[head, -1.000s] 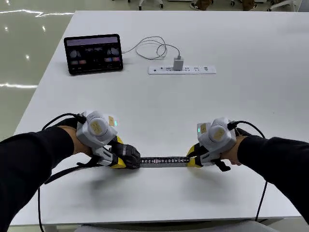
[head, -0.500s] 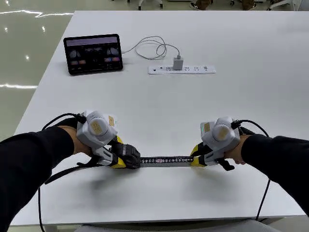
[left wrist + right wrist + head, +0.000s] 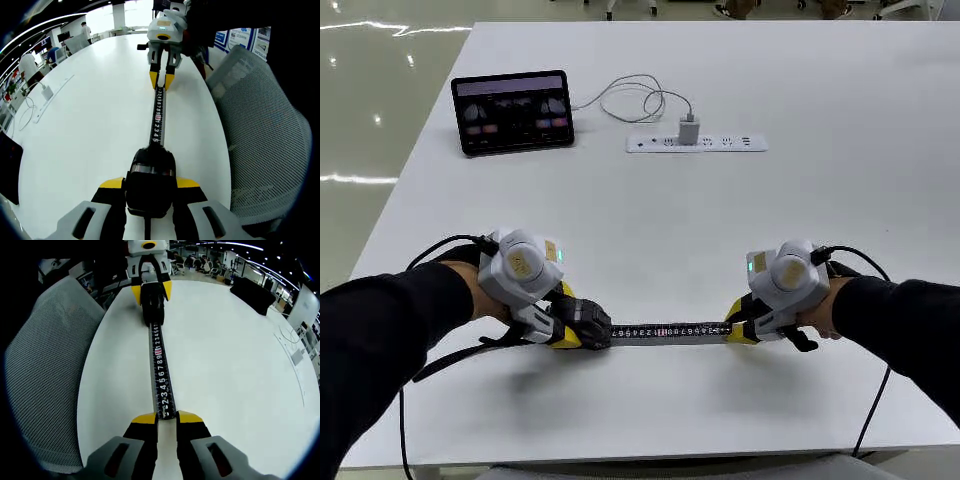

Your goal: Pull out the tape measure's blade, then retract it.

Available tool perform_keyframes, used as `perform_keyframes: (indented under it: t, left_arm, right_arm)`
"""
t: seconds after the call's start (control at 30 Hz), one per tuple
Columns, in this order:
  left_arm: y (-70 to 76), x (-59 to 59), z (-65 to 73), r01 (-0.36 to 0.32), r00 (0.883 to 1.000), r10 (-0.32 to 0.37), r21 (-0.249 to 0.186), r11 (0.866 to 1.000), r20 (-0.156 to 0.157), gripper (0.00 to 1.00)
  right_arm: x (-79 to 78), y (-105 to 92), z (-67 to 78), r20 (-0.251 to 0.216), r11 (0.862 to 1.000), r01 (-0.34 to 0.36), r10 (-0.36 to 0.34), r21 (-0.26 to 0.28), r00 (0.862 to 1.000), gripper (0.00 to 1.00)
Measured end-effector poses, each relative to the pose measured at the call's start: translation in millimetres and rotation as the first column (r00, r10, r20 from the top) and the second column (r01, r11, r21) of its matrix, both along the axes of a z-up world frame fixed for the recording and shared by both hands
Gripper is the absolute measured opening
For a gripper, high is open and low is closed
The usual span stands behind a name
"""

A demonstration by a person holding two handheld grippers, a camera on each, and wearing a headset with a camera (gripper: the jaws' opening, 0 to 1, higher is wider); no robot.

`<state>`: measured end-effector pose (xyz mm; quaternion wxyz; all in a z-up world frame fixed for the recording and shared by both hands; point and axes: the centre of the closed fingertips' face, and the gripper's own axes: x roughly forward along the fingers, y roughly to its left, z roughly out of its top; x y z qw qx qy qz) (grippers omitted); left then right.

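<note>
At the table's (image 3: pixel 720 230) near edge, the left gripper (image 3: pixel 568 320) clamps the tape measure (image 3: pixel 585 322) by its hard case. Its thin, springy blade (image 3: pixel 665 331) lies stretched rightward to the right gripper (image 3: pixel 735 327), which pinches the tip, probably the surest hold.

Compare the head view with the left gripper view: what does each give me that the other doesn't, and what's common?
Head view: the tablet with its screen lit, and the person's black sleeves. Left gripper view: the mesh chair beside the table, and a close look at the left hand-held gripper, jaws shut on the tape measure case. Shared: the blade drawn out along the table, the right hand-held gripper shut on its tip, and the power strip.
</note>
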<state>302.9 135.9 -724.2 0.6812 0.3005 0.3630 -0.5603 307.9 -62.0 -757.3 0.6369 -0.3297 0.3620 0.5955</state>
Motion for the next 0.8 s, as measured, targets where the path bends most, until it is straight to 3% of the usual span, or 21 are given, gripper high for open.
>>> perform_keyframes:
  t: [0.8]
  left_arm:
    - [-0.7,-0.4,0.3,0.001,1.000,-0.001,-0.001,1.000,0.000,0.32]
  right_arm:
    - [0.0,-22.2,1.1,0.001,1.000,0.015,-0.015,-0.019,1.000,0.08]
